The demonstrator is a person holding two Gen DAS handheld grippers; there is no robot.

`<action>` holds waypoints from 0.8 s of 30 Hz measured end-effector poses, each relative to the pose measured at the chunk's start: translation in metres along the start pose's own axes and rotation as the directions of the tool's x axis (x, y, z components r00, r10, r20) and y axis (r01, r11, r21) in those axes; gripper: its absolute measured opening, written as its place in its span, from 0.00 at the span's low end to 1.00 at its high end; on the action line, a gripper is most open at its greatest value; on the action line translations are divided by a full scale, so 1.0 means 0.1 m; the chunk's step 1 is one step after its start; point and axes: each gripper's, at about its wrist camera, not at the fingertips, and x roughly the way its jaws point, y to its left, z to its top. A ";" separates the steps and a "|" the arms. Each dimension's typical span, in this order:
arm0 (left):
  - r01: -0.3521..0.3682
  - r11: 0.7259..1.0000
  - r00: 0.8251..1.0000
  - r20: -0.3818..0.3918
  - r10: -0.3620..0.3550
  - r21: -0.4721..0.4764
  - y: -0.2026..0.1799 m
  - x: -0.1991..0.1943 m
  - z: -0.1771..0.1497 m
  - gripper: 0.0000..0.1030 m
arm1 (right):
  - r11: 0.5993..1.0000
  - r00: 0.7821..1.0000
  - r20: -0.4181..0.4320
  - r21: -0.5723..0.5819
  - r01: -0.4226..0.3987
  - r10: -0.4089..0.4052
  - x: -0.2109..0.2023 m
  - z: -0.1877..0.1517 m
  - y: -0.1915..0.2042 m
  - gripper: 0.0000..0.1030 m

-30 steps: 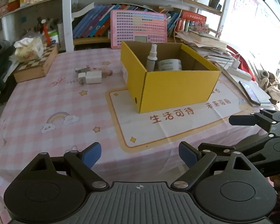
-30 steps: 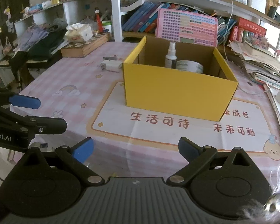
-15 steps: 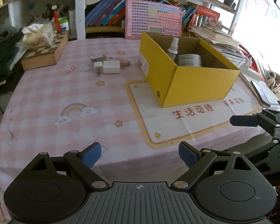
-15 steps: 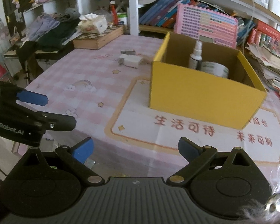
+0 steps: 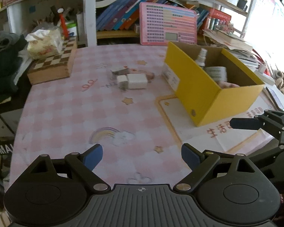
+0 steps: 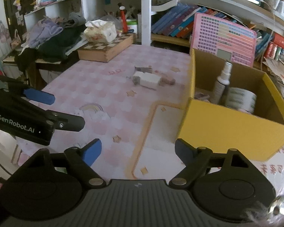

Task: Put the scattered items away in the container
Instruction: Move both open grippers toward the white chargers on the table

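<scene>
left gripper (image 5: 142, 156) wide, right gripper (image 6: 137, 150) narrowing empty: approach the white adapter (image 5: 136, 81) beside the yellow box (image 5: 208, 92) squarely, then close.

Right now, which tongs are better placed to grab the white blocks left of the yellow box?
Left, probably. The white rectangular blocks lie almost straight ahead of the open left tongs. The open right tongs, whose jaws have just been closing on nothing, sit nearer the yellow cardboard box.
</scene>
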 end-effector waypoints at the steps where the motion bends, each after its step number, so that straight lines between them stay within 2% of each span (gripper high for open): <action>1: -0.003 1.000 1.000 0.000 0.003 -0.004 0.07 0.01 0.02 0.89 | 1.000 1.000 0.001 -0.002 -0.003 0.003 0.04 0.04 0.03 0.80; 11: -0.009 0.999 1.000 0.013 0.009 -0.032 0.57 0.20 0.22 0.89 | 1.000 1.000 -0.001 -0.020 -0.003 0.003 0.46 0.36 0.24 0.80; 18: 0.026 1.000 0.999 0.032 -0.026 -0.005 0.73 0.42 0.41 0.89 | 0.999 0.999 -0.015 -0.016 0.035 -0.035 0.71 0.52 0.28 0.80; 24: 0.065 0.998 0.996 0.062 -0.065 0.008 0.84 0.66 0.63 0.89 | 0.997 0.997 0.005 0.002 0.081 -0.081 0.93 0.70 0.25 0.80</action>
